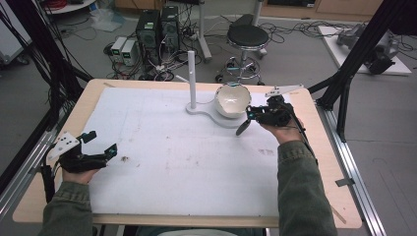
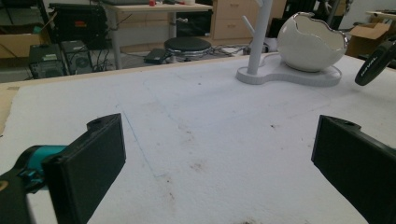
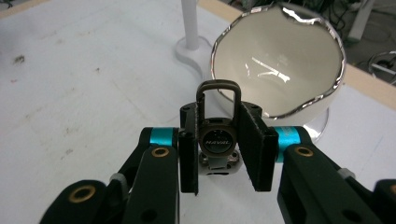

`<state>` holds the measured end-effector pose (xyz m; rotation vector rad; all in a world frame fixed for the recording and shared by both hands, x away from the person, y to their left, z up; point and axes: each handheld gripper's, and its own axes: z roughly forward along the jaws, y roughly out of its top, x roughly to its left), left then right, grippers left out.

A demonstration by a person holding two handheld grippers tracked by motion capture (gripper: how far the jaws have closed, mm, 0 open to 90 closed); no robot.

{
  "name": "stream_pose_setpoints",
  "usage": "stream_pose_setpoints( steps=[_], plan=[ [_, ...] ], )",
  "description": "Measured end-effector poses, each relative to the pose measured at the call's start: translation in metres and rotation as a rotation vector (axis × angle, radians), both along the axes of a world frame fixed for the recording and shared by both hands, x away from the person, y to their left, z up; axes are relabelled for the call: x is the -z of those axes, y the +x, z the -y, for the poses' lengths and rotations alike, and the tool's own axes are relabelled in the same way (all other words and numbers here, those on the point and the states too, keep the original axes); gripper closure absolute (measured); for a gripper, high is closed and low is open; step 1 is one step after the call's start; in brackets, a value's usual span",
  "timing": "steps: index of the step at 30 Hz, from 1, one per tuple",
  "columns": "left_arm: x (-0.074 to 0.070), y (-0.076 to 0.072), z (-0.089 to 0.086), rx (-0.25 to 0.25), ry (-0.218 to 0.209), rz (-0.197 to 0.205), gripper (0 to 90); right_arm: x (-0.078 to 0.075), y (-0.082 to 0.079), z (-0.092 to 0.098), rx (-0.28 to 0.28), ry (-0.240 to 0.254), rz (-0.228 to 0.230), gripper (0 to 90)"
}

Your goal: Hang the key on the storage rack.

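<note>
High view: seen near the far right corner of the table (image 1: 49, 196), one right gripper (image 1: 252, 114), clamped shut on one dark car key (image 1: 242, 128) that hangs out of its near side, just beside the white bowl (image 1: 231, 101). Hard to make out at this size: the key's shape and how the jaws meet it. Counted: one bowl with a jagged rim, resting on one white stand base (image 1: 216, 117) with one upright post (image 1: 192, 78), near the middle of the far edge. At the left edge near the front, one left gripper (image 1: 101, 143), jaws spread wide, holding nothing, over the white sheet (image 1: 172, 162). Cut off at the bottom: both green sleeves.

Left gripper view: two black jaws wide apart, cut off at the lower corners, with bare sheet between them. Beyond, the bowl (image 2: 310, 42) on its base, post cut off at the top, and the key (image 2: 376, 63), cut off at the right edge.

Right gripper view: jaws closed tight on the key (image 3: 217, 140), gripped across its body with the metal loop up. Lower part of the key hidden between the pads. Just behind, the bowl (image 3: 280, 65), its opening turned toward the camera, top rim cut off.
</note>
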<state>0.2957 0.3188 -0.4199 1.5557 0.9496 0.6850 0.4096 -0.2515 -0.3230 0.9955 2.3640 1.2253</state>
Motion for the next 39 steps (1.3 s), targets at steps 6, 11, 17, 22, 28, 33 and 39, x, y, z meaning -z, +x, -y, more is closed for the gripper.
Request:
stream_pose_setpoints(
  steps=[6, 11, 17, 22, 28, 33, 39],
  plan=[
    [0.000, 0.000, -0.001, -0.001, -0.004, -0.001, 3.3, -0.010, 0.000, -0.007, -0.006, 0.011, 0.023, 70.3],
    [0.000, 0.000, -0.001, -0.002, -0.005, 0.001, 3.3, -0.026, 0.000, -0.014, -0.023, 0.030, 0.050, 70.2],
    [0.000, 0.001, -0.001, -0.002, -0.010, 0.003, 3.3, -0.043, 0.002, -0.029, -0.049, 0.035, 0.068, 70.1],
    [0.000, 0.001, -0.002, -0.001, -0.011, 0.003, 3.3, -0.054, 0.006, -0.044, -0.072, 0.017, 0.082, 70.1],
    [0.000, 0.001, -0.001, 0.001, -0.016, 0.002, 3.3, -0.063, 0.012, -0.060, -0.094, 0.001, 0.079, 70.1],
    [0.001, 0.002, -0.001, 0.000, -0.016, 0.001, 3.3, -0.071, 0.017, -0.073, -0.108, 0.003, 0.083, 70.0],
    [0.002, 0.002, 0.002, 0.010, 0.003, -0.004, 3.3, -0.077, 0.023, -0.089, -0.126, -0.016, 0.081, 70.0]
  ],
)
